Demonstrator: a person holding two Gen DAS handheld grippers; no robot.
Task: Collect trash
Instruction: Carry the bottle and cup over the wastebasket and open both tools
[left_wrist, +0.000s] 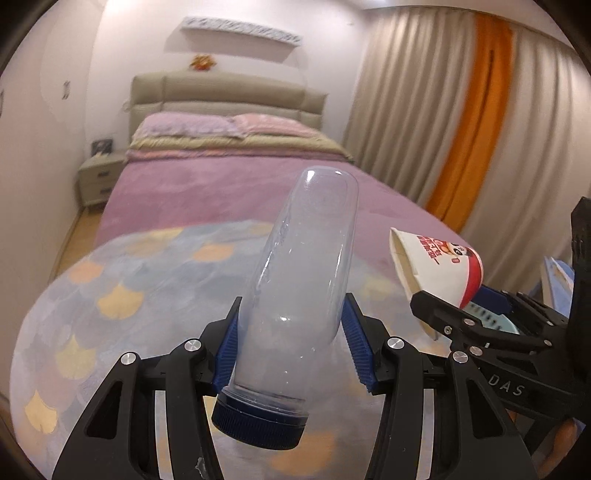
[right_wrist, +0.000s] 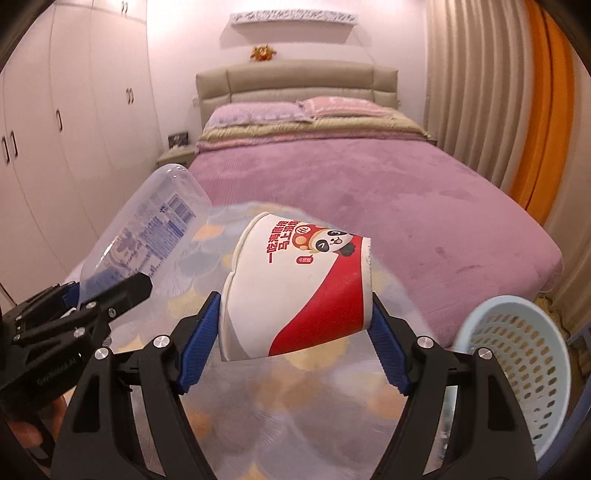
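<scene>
A clear, empty plastic bottle (left_wrist: 306, 251) with a dark blue cap points up and away from me over the bed. My left gripper (left_wrist: 293, 306) is shut on its lower body, both blue pads against it. The right wrist view shows the same bottle (right_wrist: 147, 236), label side up, in the left gripper (right_wrist: 107, 291). A crumpled red and white paper cup (right_wrist: 295, 280) with a panda print lies on its side between the blue pads of my right gripper (right_wrist: 295, 306), which is shut on it. The cup (left_wrist: 436, 258) and right gripper (left_wrist: 454, 299) also appear at the right of the left wrist view.
Both grippers hang above a pale patterned blanket (right_wrist: 295, 406) at the foot of a purple bed (right_wrist: 369, 184). A light blue perforated basket (right_wrist: 517, 362) stands low at the right. White wardrobes (right_wrist: 55, 147) line the left wall, and curtains (left_wrist: 424, 110) hang on the right.
</scene>
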